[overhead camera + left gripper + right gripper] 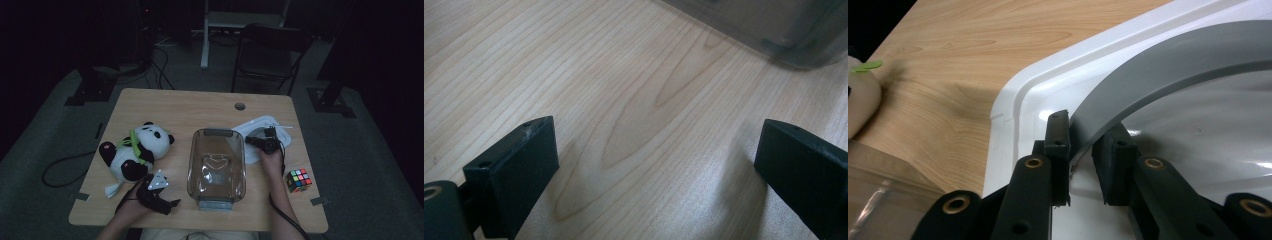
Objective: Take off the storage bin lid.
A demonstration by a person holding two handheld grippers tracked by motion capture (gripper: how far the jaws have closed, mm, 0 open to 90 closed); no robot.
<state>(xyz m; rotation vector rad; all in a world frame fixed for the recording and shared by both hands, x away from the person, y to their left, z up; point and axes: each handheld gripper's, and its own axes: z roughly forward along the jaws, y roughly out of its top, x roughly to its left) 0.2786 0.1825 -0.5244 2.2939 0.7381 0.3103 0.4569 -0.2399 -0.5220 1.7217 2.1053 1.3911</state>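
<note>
Two grippers busy: right gripper [1082,165] straddles grey seal [1168,65] of white lid [1008,115], pads slack, not clamped; left gripper [654,165] spread, empty. Dish [216,165] at centre remains uncovered.

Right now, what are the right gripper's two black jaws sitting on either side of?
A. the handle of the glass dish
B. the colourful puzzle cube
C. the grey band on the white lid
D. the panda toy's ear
C: in the right gripper view, the right gripper has one jaw on each side of the curved grey band on the white lid, which lies on the table to the right of the glass dish.
</note>
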